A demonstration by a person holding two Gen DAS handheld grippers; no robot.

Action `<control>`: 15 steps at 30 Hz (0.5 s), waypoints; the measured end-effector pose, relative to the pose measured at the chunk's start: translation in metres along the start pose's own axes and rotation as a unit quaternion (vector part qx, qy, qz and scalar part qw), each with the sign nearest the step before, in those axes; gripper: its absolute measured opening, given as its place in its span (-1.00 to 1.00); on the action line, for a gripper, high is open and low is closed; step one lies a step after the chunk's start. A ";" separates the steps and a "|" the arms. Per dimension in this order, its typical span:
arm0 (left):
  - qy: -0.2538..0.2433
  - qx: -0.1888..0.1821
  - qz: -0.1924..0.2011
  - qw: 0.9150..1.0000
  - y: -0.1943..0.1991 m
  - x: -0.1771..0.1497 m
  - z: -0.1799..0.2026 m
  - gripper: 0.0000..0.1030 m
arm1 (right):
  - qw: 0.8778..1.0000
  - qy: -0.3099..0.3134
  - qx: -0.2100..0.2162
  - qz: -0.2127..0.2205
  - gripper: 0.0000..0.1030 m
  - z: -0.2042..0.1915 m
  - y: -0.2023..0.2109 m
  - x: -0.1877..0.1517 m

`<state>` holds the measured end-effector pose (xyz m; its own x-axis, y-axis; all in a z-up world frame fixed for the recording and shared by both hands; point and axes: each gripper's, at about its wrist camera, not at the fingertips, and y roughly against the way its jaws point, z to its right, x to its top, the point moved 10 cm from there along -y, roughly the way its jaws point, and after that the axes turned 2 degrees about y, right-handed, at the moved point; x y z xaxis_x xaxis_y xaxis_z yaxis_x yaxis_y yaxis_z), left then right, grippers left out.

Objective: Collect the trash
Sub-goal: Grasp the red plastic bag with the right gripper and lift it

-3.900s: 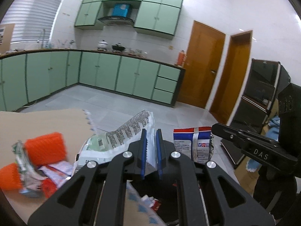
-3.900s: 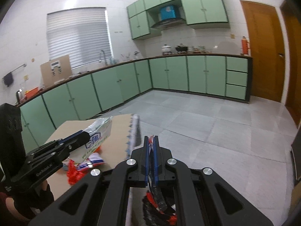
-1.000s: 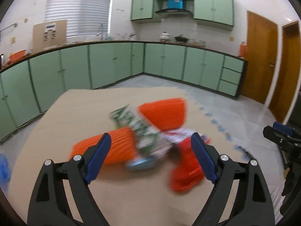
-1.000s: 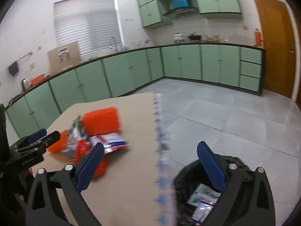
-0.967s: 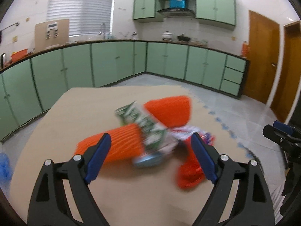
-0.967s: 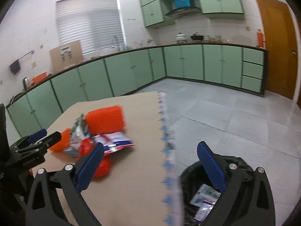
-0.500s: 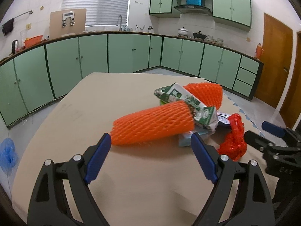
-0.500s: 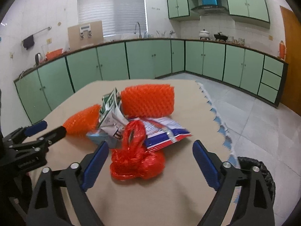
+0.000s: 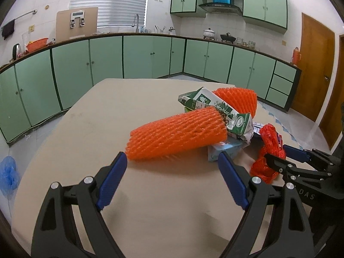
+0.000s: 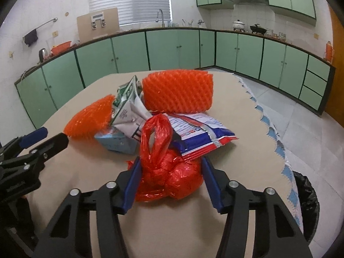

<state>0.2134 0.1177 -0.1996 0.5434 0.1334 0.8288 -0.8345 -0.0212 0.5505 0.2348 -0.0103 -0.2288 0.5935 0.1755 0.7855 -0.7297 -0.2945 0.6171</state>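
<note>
While its jaws close, the right claw [image 10: 171, 177] straddles a red bag [image 10: 165, 172] at the near edge of the trash pile on the bench [image 10: 247, 150]. The bag sits between the blue pads; whether they press it yet I cannot tell, so I take the jaws as still apart.

Behind the bag lies a blue, white and red wrapper [image 10: 200, 133], its front edge over the bag's top. To the left of the wrapper a crumpled green carton [image 10: 126, 105] leans on a pale blue box [image 10: 117, 140]. Two orange foam nets flank the carton: a far net [image 10: 178, 90] behind the wrapper, and a near net [image 10: 90, 119] lying to the left, touching the carton.

At the bench's right edge, down on the floor, stands a bin [image 10: 305, 197] with a black liner.

The left claw [image 9: 171, 175] stands spread wide with nothing between its pads. Its tips are just short of the near net [image 9: 178, 133], which lies crosswise ahead of them. In this view the carton [image 9: 217, 111] sits on that net's right end, the far net [image 9: 238, 101] behind it, and the box [image 9: 223, 150] below. The red bag [image 9: 268, 150] is at the right, between the right claw's [image 9: 277, 151] fingers.
</note>
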 end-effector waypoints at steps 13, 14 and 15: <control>0.001 -0.007 -0.002 1.000 0.000 0.001 0.004 0.62 | 0.999 -0.008 0.038 -0.004 -0.21 -0.006 0.015 -0.003; 0.001 -0.009 -0.001 1.000 0.000 0.002 0.005 0.62 | 0.999 -0.007 0.040 -0.001 -0.21 -0.007 0.019 -0.002; 0.001 -0.011 0.000 1.000 0.000 0.003 0.007 0.62 | 0.999 -0.006 0.042 0.002 -0.21 -0.009 0.023 -0.001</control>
<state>0.2152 0.1116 -0.1963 0.5437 0.1359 0.8282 -0.8360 0.0007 0.5487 0.2147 -0.0089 -0.2148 0.5950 0.1627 0.7871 -0.7018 -0.3722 0.6075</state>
